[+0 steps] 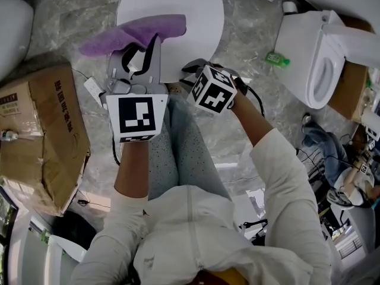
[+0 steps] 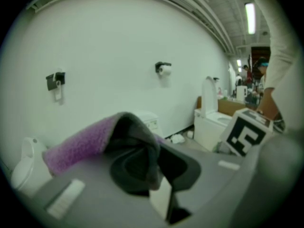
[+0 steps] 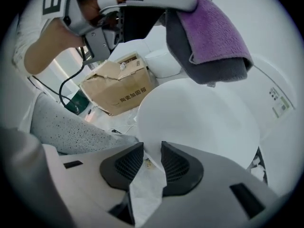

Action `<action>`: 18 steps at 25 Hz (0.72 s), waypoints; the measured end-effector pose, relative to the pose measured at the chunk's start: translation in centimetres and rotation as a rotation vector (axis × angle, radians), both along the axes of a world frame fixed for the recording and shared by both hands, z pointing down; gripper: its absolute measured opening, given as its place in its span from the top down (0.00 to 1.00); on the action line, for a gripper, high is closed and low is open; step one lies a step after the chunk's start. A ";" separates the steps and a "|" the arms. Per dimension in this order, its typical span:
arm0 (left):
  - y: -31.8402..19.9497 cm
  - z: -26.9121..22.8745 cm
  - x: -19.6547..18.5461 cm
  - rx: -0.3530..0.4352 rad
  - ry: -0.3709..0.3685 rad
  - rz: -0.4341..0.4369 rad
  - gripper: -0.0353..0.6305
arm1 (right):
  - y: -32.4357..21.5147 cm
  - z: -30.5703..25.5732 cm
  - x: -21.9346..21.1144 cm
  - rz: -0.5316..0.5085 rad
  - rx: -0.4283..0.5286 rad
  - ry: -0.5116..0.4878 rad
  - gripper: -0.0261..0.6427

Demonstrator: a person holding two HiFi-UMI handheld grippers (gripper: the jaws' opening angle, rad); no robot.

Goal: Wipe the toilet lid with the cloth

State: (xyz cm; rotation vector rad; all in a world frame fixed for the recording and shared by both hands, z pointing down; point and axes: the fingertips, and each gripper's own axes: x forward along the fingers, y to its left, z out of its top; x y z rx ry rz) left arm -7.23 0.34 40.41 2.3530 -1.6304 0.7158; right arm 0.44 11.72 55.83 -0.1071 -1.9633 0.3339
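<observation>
Cloth (image 1: 133,33), purple on one face and grey on the other, hung folded from the left gripper (image 1: 142,45), whose jaws were closed on it with the grey side draped over one pad; the cloth hung over the left part of the toilet lid (image 1: 199,16), and whether it touched that surface could not be made out; the toilet lid was white, down and flat, just beyond the person's speckled grey trousers (image 1: 178,141); the right gripper (image 3: 153,152) pointed steeply down at the lid's near edge, its jaws a narrow gap apart and clamping nothing, with the lid's near rim showing in that gap; the two grippers stood side by side, the left marker cube (image 1: 136,116) squarely facing the head camera and the right marker cube (image 1: 212,89) tilted; a cardboard box (image 1: 41,135) with printed characters sat on the marbled floor (image 1: 249,34) at the left, near the person; a second toilet (image 1: 314,58) with its lid raised stood well apart at the far right; on the white wall (image 2: 118,46) beyond, a paper-roll holder (image 2: 163,68) was mounted with a roll on it.
</observation>
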 end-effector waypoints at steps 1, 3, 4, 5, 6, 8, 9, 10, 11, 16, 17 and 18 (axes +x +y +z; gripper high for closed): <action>0.1 0.2 0.1 -0.005 0.000 0.004 0.90 | 0.0 0.2 0.0 0.030 -0.026 0.002 0.78; 0.1 0.7 0.3 -0.012 0.002 0.010 0.90 | -0.1 0.7 -0.1 0.092 -0.076 0.011 0.79; 0.1 0.9 0.4 -0.015 0.003 0.013 0.90 | -0.2 1.1 -0.1 0.124 -0.094 0.018 0.80; 0.0 1.1 0.6 -0.019 0.004 0.016 0.90 | -0.3 1.4 -0.2 0.160 -0.106 0.024 0.81; 0.0 1.3 0.8 -0.022 0.004 0.020 0.90 | -0.5 1.8 -0.2 0.201 -0.114 0.030 0.85; -0.1 1.7 1.1 -0.028 0.007 0.025 0.90 | -0.7 2.7 0.0 0.286 -0.129 0.046 0.88; -0.2 1.9 1.2 -0.031 0.008 0.028 0.90 | -0.7 3.0 0.1 0.321 -0.134 0.055 0.89; -0.2 2.1 1.3 -0.035 0.010 0.031 0.90 | -0.6 3.4 0.1 0.350 -0.136 0.064 0.90; -0.2 2.3 1.4 -0.039 0.010 0.034 0.90 | -0.5 3.7 0.1 0.376 -0.138 0.074 0.90; -0.3 3.1 2.0 -0.058 0.009 0.053 0.90 | -0.4 5.5 0.2 0.493 -0.161 0.116 0.92; -0.4 3.3 2.2 -0.062 0.009 0.056 0.90 | -0.3 5.8 0.2 0.515 -0.169 0.121 0.92; -0.4 3.4 2.3 -0.065 0.009 0.061 0.90 | -0.3 6.2 0.3 0.537 -0.178 0.125 0.92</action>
